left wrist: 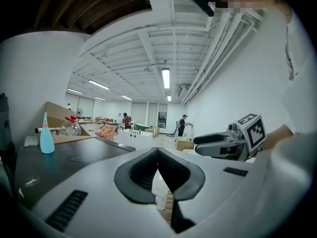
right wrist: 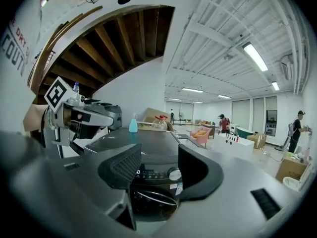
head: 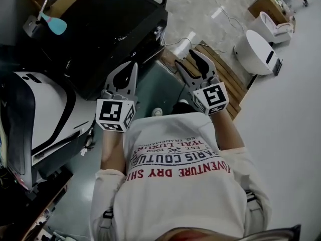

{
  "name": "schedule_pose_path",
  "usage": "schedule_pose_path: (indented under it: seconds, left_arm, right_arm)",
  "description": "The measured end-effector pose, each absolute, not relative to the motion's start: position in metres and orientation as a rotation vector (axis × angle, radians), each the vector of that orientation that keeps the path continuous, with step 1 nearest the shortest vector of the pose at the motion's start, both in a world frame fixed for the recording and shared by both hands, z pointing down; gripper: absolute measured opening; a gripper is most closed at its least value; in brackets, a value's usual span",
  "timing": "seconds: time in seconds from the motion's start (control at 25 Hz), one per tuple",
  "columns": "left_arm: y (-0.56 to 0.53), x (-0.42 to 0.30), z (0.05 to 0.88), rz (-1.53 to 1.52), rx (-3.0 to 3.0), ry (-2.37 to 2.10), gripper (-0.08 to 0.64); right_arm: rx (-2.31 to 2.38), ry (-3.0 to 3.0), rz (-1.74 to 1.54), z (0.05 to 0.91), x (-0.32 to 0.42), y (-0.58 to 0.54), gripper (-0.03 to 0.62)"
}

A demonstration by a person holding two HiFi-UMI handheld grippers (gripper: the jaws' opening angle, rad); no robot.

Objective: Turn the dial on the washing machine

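— Any containers on show?
— One blue bottle (head: pixel 56 24) stands at the far side of the flat black top of the washing machine (head: pixel 115 29), by a cardboard box (right wrist: pixel 148 115). Clear bottles with red caps (right wrist: pixel 159 123) sit at the box. I cannot tell whether they are in it or beside it, nor count them.
— And the dial?
— One silver dial (right wrist: pixel 174 174), on the machine's front panel, right of the lit display. It shows well off between the jaws of the right tool (right wrist: pixel 158 170), which stand apart with nothing held.
— The left tool?
— The left tool (left wrist: pixel 158 165) has its pads pressed together, empty, held beside the right one.
— Room to move?
— Bare floor (head: pixel 155 84) lies between the person and the machine. A wooden pallet (head: pixel 228 79) sits under the right tool, and a white appliance (head: pixel 45 119) stands at the left.
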State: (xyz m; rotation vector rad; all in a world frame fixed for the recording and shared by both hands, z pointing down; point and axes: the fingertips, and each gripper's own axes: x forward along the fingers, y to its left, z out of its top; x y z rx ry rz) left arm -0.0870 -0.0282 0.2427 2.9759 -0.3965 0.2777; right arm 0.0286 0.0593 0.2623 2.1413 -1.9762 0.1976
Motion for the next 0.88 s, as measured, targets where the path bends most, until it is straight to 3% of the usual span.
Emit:
schedule_pose_path:
  seconds: [0.52,0.88]
  left_arm:
    - [-0.094,-0.049,0.28,0.269,2.735,-0.983,0.015]
    - [-0.089,-0.052,0.336,0.324,2.538,-1.329,0.015]
  right_arm:
    - [1.695,-2.182,0.347,0.335,0.107,-0.038,0.23]
    - [1.431,-2.207,0.244,0.404,0.129,-0.073,0.23]
